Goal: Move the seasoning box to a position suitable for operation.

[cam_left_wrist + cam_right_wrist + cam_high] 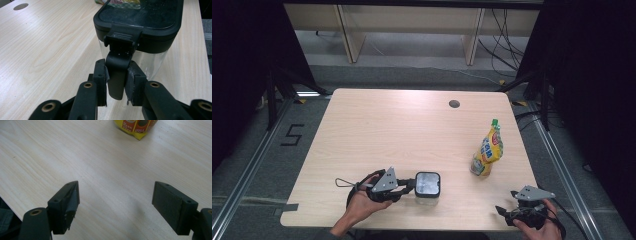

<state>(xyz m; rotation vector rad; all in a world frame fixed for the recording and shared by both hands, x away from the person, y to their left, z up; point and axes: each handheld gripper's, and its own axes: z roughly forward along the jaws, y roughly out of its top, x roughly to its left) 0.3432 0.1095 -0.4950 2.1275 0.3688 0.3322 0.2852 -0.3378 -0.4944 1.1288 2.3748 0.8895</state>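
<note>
My left gripper (115,82) clamps the black handle (116,75) of the clear black-lidded jug (428,184), low and centre in the high view. My right gripper (116,205) hangs wide open at lower right (nothing between its pads), near the yellow pouch (490,148).

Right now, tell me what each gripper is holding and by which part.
The left gripper grips the clear container by the hanging latch tab of its black lid. The right gripper is open, holding nothing.

place: lab recording bay | cues: black curtains (242,60); floor rails (247,165); floor marking 5 (292,135); loose cables (504,35)
</note>
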